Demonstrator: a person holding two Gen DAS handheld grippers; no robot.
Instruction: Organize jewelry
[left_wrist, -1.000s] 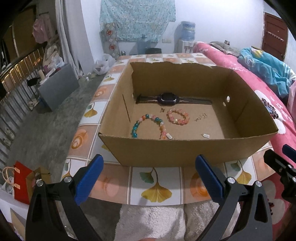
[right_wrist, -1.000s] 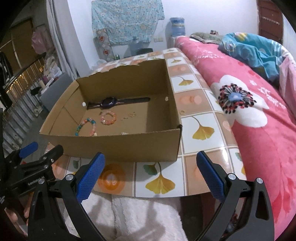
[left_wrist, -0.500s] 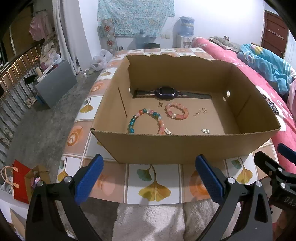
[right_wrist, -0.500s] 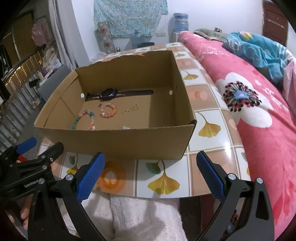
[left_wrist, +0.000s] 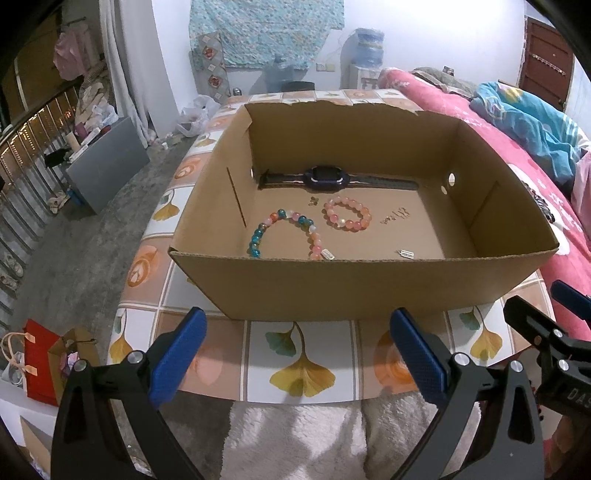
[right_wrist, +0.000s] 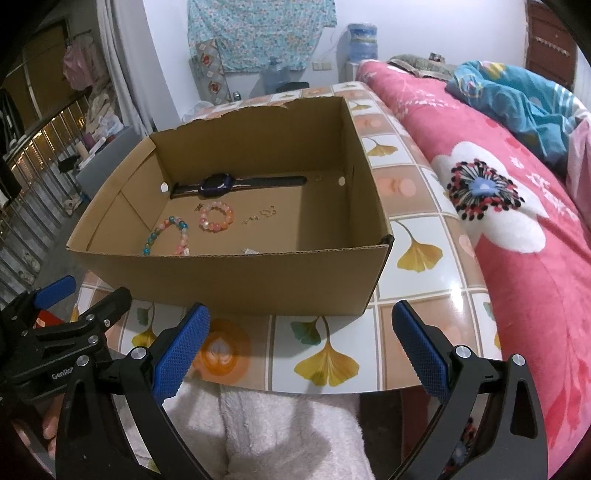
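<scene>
Jaws of left gripper (left_wrist: 297, 347) and right gripper (right_wrist: 301, 341) spread wide, empty — short of the cardboard box (left_wrist: 354, 282). Inside: pink bead bracelet (left_wrist: 346, 213), multicolour bracelet (left_wrist: 284, 232), watch (left_wrist: 327, 178). Beads likely light, slippery, floppy — pinch across one strand.

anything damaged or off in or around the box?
The cardboard box's far rim is ragged, as if torn. Inside, the multicolor bead bracelet lies open in an arc, while the pink bracelet is a closed loop.
</scene>
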